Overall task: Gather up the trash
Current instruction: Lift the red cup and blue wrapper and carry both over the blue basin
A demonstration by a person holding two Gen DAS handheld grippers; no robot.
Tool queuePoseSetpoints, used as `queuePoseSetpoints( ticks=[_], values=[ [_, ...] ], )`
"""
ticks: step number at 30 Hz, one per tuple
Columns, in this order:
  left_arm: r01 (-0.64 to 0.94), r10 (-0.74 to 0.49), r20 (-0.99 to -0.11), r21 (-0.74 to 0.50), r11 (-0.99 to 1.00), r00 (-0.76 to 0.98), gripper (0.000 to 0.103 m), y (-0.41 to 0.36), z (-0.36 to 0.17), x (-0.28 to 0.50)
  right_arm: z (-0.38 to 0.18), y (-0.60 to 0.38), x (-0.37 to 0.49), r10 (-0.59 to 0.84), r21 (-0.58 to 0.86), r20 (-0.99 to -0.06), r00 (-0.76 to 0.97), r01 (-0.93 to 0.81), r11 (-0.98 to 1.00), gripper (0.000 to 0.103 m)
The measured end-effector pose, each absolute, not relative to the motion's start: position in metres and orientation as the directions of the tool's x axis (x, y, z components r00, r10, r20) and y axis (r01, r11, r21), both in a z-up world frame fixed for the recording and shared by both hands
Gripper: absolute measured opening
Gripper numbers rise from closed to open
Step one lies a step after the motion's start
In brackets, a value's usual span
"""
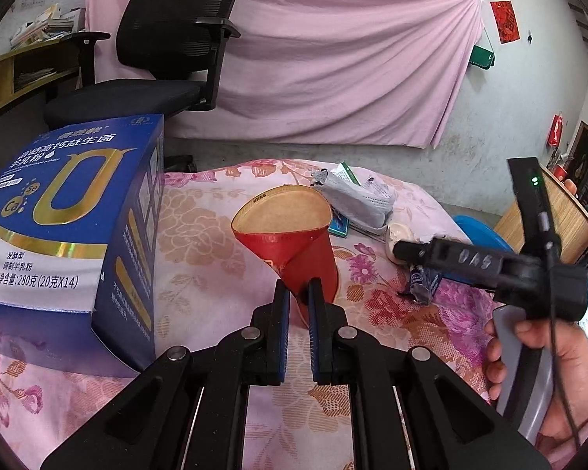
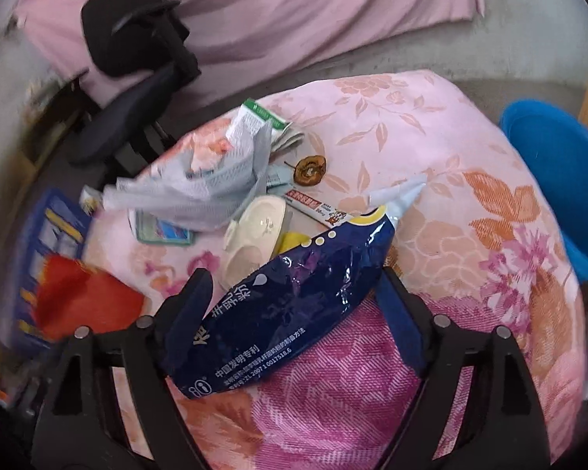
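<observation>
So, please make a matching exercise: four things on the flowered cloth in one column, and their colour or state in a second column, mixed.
Things:
1. paper cup
2. big carton
3. foil sachet
4. face mask

States:
a. grey, crumpled on the rubbish pile
b. red, held at the rim by the left gripper
c. dark blue, between the open fingers of the right gripper
d. blue, with a gold letter

Pairs: 1-b, 2-d, 3-c, 4-a

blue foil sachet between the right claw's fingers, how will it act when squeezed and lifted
The blue foil sachet is creased and crumpled, so it will probably flex and buckle rather than stay stiff. Its glossy film looks slippery, so it may slide between the right claw fingers. It looks flat and torn open, so likely light.
</observation>
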State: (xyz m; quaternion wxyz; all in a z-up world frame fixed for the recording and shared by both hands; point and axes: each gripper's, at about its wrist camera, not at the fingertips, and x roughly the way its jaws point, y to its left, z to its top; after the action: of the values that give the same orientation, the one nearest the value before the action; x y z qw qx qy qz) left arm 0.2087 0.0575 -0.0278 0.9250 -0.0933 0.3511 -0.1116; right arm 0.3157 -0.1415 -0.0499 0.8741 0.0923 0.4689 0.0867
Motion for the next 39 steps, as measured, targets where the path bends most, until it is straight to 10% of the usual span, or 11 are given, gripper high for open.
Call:
queuePoseSetpoints(
  ticks=[12, 21, 39],
  values=[
    [0.186, -0.273, -0.601, -0.203, 0.961, 0.751, 0.004, 0.045, -0.024, 0.202, -0.050, -0.157, 0.279, 0.252, 0.173, -0.815, 0.521, -0.196, 0.965, 0.070],
    [0.167, -0.263, -0.544, -0.221, 0.961, 0.797, 0.003, 0.031, -0.020, 0.189, -0.044, -0.171, 0.233, 0.348, 0.238, -0.715, 0.606, -0.257, 0.937, 0.066],
    [0.287, -0.301, -0.222, -0.096, 0.953, 0.927, 0.004, -0.046, 0.050, 0.178, 0.065, -0.237, 0.177, 0.188, -0.094, -0.077, 0.979, -0.195, 0.976, 0.066]
  ],
)
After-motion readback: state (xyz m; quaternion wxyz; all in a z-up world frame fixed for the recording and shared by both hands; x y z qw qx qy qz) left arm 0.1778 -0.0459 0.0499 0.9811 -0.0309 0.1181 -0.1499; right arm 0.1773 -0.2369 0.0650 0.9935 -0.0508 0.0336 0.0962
